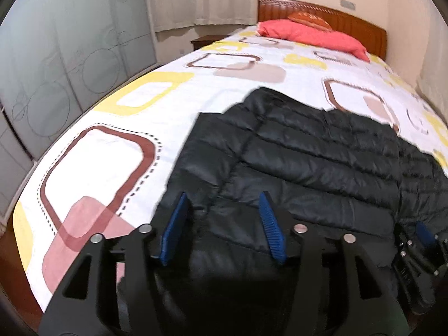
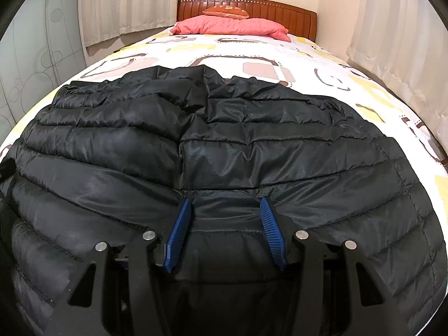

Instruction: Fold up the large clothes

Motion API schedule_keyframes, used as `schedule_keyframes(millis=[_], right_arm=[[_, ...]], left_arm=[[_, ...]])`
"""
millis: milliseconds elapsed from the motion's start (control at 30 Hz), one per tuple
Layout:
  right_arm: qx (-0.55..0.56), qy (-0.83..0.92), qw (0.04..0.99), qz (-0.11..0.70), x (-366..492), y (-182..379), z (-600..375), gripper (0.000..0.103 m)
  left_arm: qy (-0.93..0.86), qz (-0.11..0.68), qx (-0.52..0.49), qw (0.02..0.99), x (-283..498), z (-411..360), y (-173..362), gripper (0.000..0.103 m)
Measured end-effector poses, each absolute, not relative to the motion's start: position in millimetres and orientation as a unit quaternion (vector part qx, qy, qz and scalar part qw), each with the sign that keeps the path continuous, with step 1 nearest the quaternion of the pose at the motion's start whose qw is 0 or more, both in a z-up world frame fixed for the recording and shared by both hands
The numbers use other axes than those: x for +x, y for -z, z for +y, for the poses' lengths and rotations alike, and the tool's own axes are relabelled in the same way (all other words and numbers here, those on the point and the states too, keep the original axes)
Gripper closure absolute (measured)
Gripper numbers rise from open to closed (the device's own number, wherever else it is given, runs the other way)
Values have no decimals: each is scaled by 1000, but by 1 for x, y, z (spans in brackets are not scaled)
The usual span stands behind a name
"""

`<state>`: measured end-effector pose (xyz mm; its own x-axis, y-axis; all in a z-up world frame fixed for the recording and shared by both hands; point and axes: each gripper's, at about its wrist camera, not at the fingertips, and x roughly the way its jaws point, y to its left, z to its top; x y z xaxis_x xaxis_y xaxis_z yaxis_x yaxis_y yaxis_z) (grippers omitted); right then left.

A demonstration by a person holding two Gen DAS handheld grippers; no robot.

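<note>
A black quilted puffer jacket [image 1: 308, 156] lies spread on the bed, also filling the right wrist view [image 2: 224, 145]. My left gripper [image 1: 224, 198] is open, its blue pads wide apart over the jacket's near left part by the hem. My right gripper [image 2: 225, 204] is open over the jacket's near hem at the middle; fabric sits between the pads but is not pinched. The right gripper also shows at the right edge of the left wrist view [image 1: 425, 238], low on the jacket.
The bed cover [image 1: 117, 151] is white with yellow, brown and pink squares. A pink pillow [image 2: 229, 28] and an orange cushion [image 2: 225, 11] lie by the wooden headboard [image 2: 282, 14]. Curtains [image 2: 392, 42] hang on the right, a patterned glass wardrobe [image 1: 50, 78] on the left.
</note>
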<state>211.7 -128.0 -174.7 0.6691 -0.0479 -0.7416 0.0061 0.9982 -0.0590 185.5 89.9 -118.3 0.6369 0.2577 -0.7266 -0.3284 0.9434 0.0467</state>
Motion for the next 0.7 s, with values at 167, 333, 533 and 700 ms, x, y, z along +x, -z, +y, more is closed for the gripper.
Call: schedule_keyframes(millis=[167,333,533,700], right_arm=[[-28,17,914,405,211,173,-127,52],[-31,18,915,403,210,170,-124,52],[-31,19,915,402,210,170,-123,52],[-31,20,915,401,209,169,-122,52]], left_arm=[[-181,400,-76,895,181,113,118,35],[-153,431,-144,878,186,133,132,27],[-112,432,-177,877,191,142,142,20],[-67,453,-207,865,204,160,158,10]])
